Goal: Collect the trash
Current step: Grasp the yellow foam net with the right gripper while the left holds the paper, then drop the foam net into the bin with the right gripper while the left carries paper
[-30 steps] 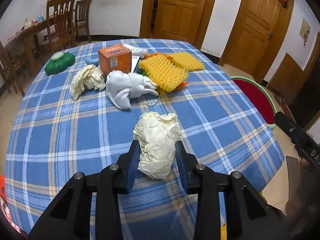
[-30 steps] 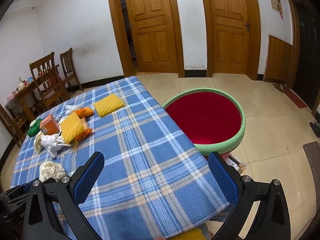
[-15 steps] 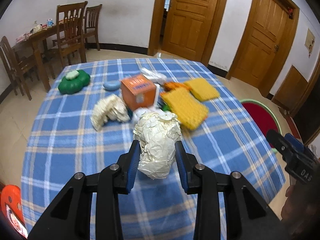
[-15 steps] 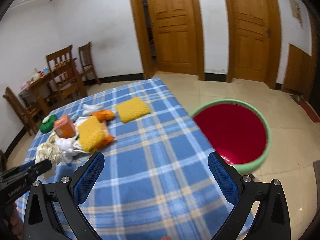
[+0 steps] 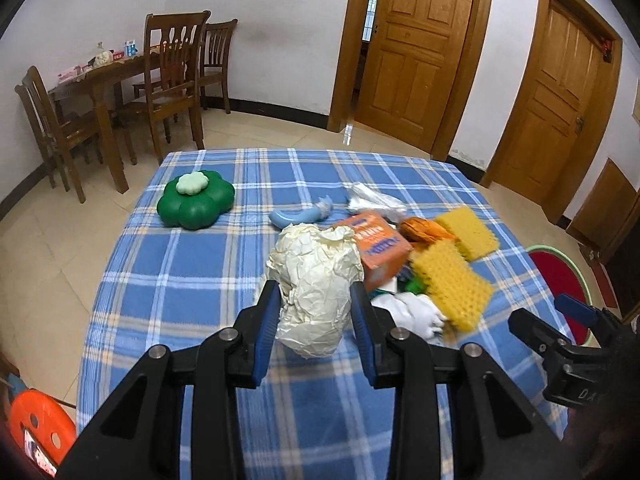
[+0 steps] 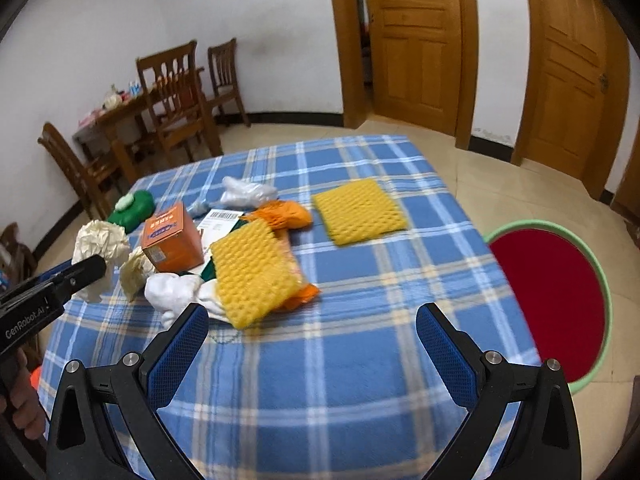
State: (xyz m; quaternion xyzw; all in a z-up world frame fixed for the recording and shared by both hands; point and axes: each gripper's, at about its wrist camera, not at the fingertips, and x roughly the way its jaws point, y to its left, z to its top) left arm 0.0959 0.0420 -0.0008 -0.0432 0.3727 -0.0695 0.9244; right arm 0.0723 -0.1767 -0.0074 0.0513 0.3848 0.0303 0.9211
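My left gripper (image 5: 316,320) is shut on a crumpled cream paper ball (image 5: 316,276) and holds it up above the blue plaid table (image 5: 168,296); the ball also shows in the right wrist view (image 6: 100,240). My right gripper (image 6: 312,348) is open and empty over the table's near side. A second crumpled paper (image 6: 134,272), a white cloth (image 6: 180,296), an orange box (image 6: 172,238), yellow sponge pads (image 6: 252,272) and orange wrapping (image 6: 286,216) lie in a pile. A red bin with a green rim (image 6: 556,300) stands on the floor to the right of the table.
A green flower-shaped box (image 5: 196,200) and a light blue object (image 5: 300,216) lie at the table's far side. Another yellow pad (image 6: 360,212) lies apart to the right. Wooden chairs and a table (image 5: 120,92) stand by the left wall. Doors (image 5: 416,52) are at the back.
My left gripper has lifted the paper ball higher off the table and tilted up. My right gripper has swung left, from the bin toward the pile on the table.
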